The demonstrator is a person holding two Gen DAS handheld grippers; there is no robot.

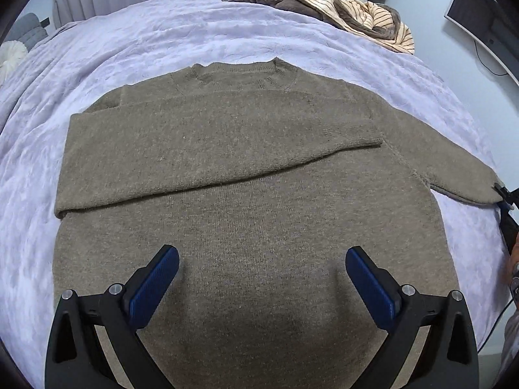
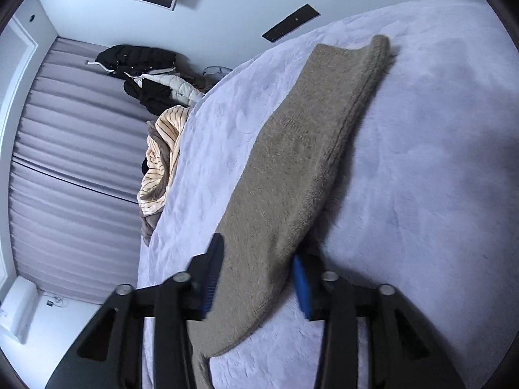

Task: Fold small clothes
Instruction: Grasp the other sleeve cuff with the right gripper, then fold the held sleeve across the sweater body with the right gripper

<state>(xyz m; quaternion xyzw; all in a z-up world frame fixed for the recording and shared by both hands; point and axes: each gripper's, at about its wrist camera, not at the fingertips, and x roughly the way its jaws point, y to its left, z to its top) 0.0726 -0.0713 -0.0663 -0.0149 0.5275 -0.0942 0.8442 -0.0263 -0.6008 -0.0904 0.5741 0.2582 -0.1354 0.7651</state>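
A brown knit sweater [image 1: 246, 168] lies flat on the lavender bed cover [image 1: 136, 32]. Its left sleeve is folded across the chest. Its right sleeve [image 1: 454, 175] stretches out to the right. My left gripper [image 1: 262, 256] hovers open and empty over the sweater's lower body. In the right wrist view the right sleeve [image 2: 292, 168] runs away from the camera, and my right gripper [image 2: 259, 259] straddles its cuff end with the jaws on either side. The jaws stand apart; I cannot tell if they pinch the fabric. The right gripper's tip also shows at the sleeve end in the left wrist view [image 1: 502, 194].
A heap of striped cream and brown clothes [image 1: 356, 13] lies at the far edge of the bed, also in the right wrist view [image 2: 162, 155]. Dark jackets [image 2: 142, 68] hang by the grey curtain [image 2: 71, 149]. A monitor [image 1: 476, 9] stands at the right.
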